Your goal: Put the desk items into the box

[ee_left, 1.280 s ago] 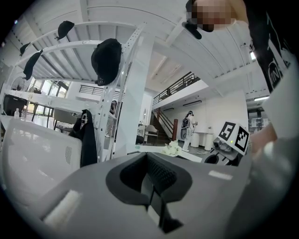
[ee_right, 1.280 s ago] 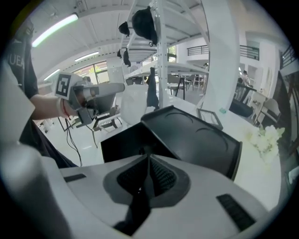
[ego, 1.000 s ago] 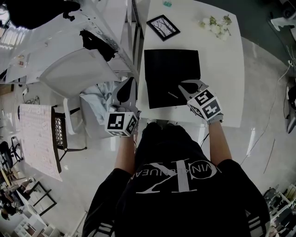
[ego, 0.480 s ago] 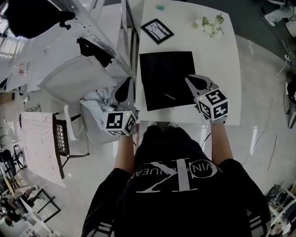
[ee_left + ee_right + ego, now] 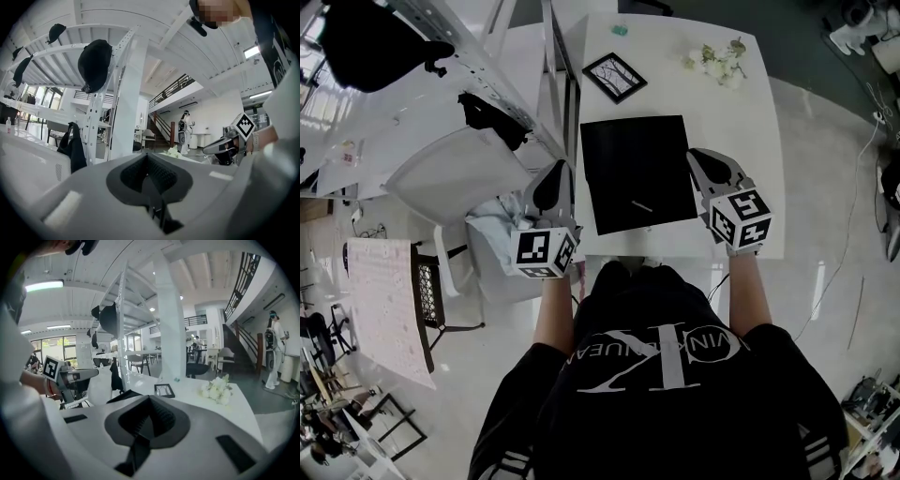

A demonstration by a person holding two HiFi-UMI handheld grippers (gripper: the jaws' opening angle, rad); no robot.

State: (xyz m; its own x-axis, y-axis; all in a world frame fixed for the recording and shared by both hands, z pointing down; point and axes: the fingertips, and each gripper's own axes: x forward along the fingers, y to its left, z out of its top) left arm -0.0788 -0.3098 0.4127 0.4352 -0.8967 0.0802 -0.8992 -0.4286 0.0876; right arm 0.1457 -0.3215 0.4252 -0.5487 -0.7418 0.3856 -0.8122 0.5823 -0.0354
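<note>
— Both empty, are they?

— Looks so. The left gripper point(image 5: 561, 169) hangs just off the near left corner of the worktop point(image 5: 750, 122), beside the white chair point(image 5: 450, 173). Its fingers point(image 5: 84, 201) are pressed together with nothing between them. It needs to come right, over the surface, before it is any use.

— And what is there to pick up?

— Nearest is the thin pen-like stick point(image 5: 642, 205) lying on the black mat point(image 5: 628, 159), between the two grippers. Far left of the mat is the small picture frame point(image 5: 614, 77), and further right, at the far edge, the white flowers point(image 5: 714, 62).

— The right one?

— The right gripper point(image 5: 701, 161) sits over the mat's right edge, near that stick, fingers point(image 5: 225, 427) likewise closed and empty. I'd say it is the natural one to go first: part the fingers, come down across the stick's width, and close low so it doesn't roll off.

— Into which box?

— I can't see one in any view. I'd find it before lifting anything. The frame, lying flat, probably wants tipping at an edge, and the flowers a light grip on the stems.
</note>
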